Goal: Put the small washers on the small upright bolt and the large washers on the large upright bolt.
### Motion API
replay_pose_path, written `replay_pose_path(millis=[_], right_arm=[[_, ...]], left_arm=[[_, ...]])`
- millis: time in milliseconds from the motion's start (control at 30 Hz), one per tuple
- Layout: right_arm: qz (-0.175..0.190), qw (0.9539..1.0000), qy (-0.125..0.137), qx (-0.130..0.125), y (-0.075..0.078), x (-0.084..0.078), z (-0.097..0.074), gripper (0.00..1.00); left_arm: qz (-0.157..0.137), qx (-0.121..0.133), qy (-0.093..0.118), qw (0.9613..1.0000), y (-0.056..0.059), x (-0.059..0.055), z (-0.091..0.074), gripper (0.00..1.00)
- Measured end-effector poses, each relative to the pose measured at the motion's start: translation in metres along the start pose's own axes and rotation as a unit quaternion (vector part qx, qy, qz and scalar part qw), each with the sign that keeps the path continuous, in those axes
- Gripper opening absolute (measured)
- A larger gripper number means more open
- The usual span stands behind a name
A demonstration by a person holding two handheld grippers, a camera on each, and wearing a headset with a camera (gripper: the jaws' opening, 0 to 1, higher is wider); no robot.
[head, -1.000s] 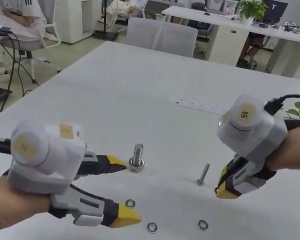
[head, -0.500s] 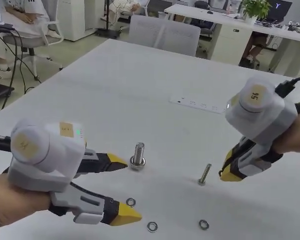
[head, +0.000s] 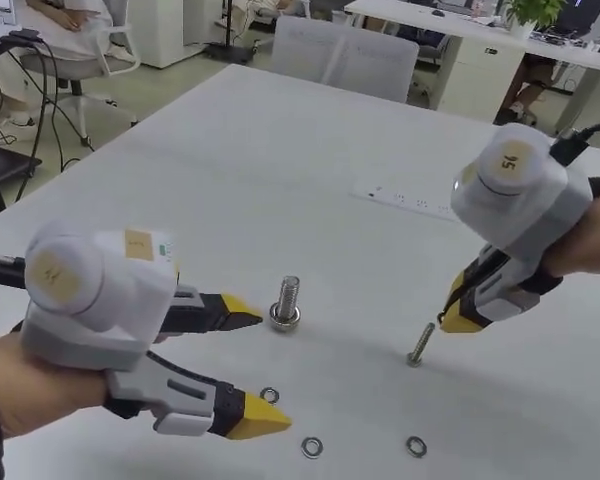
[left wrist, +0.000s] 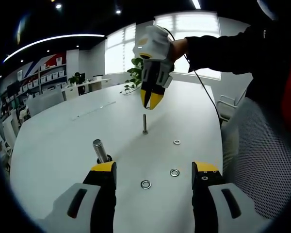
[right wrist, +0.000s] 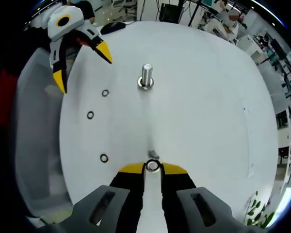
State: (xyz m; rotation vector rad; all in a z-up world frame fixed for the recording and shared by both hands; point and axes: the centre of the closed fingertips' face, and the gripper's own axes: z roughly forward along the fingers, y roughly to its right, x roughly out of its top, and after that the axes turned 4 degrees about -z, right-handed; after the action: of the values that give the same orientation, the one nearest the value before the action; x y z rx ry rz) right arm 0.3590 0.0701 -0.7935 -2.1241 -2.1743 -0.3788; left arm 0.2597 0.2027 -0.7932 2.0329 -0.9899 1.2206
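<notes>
The right gripper (head: 458, 322) had lifted off the surface (head: 280, 180) to just above the small bolt (head: 420, 343), pinching a washer (right wrist: 153, 166) by its rim (probably light, stiff, slippery; hole left free). The left gripper (head: 268, 372) gaped empty near three loose washers (head: 312, 446).

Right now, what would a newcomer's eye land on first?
The right hand-held gripper pinching a washer close by the top of the small bolt, right of centre. Then the large bolt standing at centre, with the left hand-held gripper wide open beside it and three loose washers lying near its jaws.
</notes>
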Motion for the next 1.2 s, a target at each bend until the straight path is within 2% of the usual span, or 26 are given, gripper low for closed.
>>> replay_pose_path(millis=[467, 1200], right_arm=[[-0.01, 0.9998, -0.007, 0.013, 0.005, 0.002, 0.014, 0.13], [-0.006, 0.9996, -0.01, 0.026, 0.007, -0.002, 0.024, 0.13]], left_arm=[[-0.006, -0.001, 0.002, 1.0, -0.003, -0.003, 0.003, 0.62], [-0.011, 0.002, 0.002, 0.9999, -0.007, -0.005, 0.005, 0.62]])
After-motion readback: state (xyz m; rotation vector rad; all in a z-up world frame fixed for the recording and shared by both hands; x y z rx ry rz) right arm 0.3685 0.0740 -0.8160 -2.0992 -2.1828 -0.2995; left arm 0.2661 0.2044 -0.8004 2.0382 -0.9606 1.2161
